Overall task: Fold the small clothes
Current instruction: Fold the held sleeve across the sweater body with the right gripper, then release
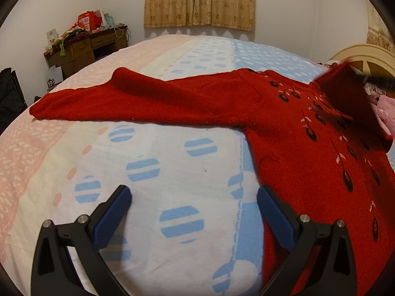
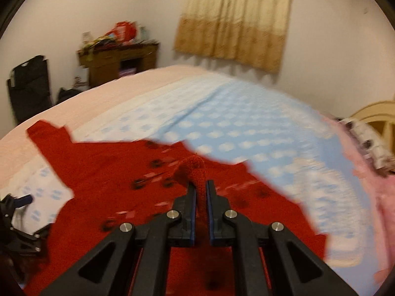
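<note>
Left gripper (image 1: 193,198) is wide open and holding nothing, hanging over the bedsheet (image 1: 158,162) just left of the red sweater (image 1: 308,172). That sweater lies mostly flat on the bed, and it's my landmark for everything else. Its one long sleeve (image 1: 138,101) stretches out to the left of the body, flat on the sheet. Over at the sweater's right side, the right gripper (image 2: 201,185) is clamped on a bunched bit of the red knit and lifting it above the body; the shot is blurry, so I can't swear which edge it is, sleeve or cuff maybe.

Handling-wise, I'd guess it's light, soft and floppy, a fuzzy knit that sags and won't slip. The cuff end of that left sleeve looks like the sensible spot for the free gripper.

No readable brands or writing anywhere; the boxes on the desk (image 1: 86,46) far behind the sweater are too small to make out.
</note>
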Tool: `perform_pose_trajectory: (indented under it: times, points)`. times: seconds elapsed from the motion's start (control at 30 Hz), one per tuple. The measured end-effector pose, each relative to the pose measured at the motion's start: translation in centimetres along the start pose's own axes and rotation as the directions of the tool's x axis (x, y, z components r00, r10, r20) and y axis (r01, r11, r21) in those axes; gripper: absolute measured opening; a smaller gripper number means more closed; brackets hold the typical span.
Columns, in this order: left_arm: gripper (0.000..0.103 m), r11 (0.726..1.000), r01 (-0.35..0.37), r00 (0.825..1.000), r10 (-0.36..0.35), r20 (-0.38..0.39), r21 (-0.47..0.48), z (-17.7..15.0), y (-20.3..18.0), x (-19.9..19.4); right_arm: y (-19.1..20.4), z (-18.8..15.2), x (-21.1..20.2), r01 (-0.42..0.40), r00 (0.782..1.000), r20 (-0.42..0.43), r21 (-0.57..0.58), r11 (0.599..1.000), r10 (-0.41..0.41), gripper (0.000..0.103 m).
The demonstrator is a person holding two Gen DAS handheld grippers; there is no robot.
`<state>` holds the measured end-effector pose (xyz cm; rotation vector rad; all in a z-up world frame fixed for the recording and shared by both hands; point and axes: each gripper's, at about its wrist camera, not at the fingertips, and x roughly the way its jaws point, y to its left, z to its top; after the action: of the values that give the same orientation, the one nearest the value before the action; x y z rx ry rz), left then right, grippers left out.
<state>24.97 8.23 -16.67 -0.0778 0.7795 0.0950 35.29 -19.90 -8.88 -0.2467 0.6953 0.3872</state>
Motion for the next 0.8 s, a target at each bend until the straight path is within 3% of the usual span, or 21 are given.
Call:
perform_pose_trajectory:
  times: [0.1,0.17,0.23,0.3,0.37,0.4,0.5,0.63,0.8]
  points:
    - [0.103,1.000,0.018,1.000,-0.018,-0.011,0.004,0.2,0.0,-0.1,1.7,-2.4,2.8,-0.061,0.994,-0.097,-0.015,0.998,0.060,0.008]
    - [0.103,0.999,0.041,0.999,-0.041,-0.027,0.002,0.5,0.2,-0.3,1.9,-3.9,2.7,-0.079,0.991,-0.115,-0.029,0.996,0.075,0.008]
    - [0.103,0.998,0.068,0.997,-0.068,-0.039,-0.007,0.9,0.3,-0.6,0.5,-5.1,1.5,-0.102,0.989,-0.109,-0.011,0.995,0.100,0.008]
    - [0.103,0.997,0.075,0.997,-0.075,-0.018,0.001,1.6,0.1,-1.5,-2.3,-6.3,-0.3,-0.150,0.983,-0.095,0.062,0.987,0.155,0.016]
    - [0.103,0.996,0.087,0.996,-0.087,0.012,0.027,3.0,-1.0,-2.7,-4.9,-7.1,-1.9,-0.167,0.983,-0.050,0.131,0.977,0.175,0.072]
    - [0.103,0.993,0.106,0.994,-0.108,0.028,0.042,3.8,-1.9,-3.4,-5.9,-7.6,-3.0,-0.174,0.984,-0.016,0.158,0.972,0.179,0.076]
    - [0.103,0.983,0.169,0.985,-0.171,0.030,0.078,5.9,-4.8,-4.0,-8.9,-8.8,-5.5,-0.129,0.991,0.059,0.202,0.971,0.119,0.076]
    - [0.102,0.955,0.277,0.961,-0.272,-0.060,0.111,7.6,-9.9,-2.3,-11.6,-10.4,-7.0,-0.051,0.992,0.125,0.269,0.962,0.018,0.076]
    - [0.090,0.941,0.292,0.953,-0.272,-0.131,0.172,9.3,-15.5,1.5,-13.7,-12.0,-8.4,0.000,0.977,0.204,0.301,0.954,-0.065,0.076]
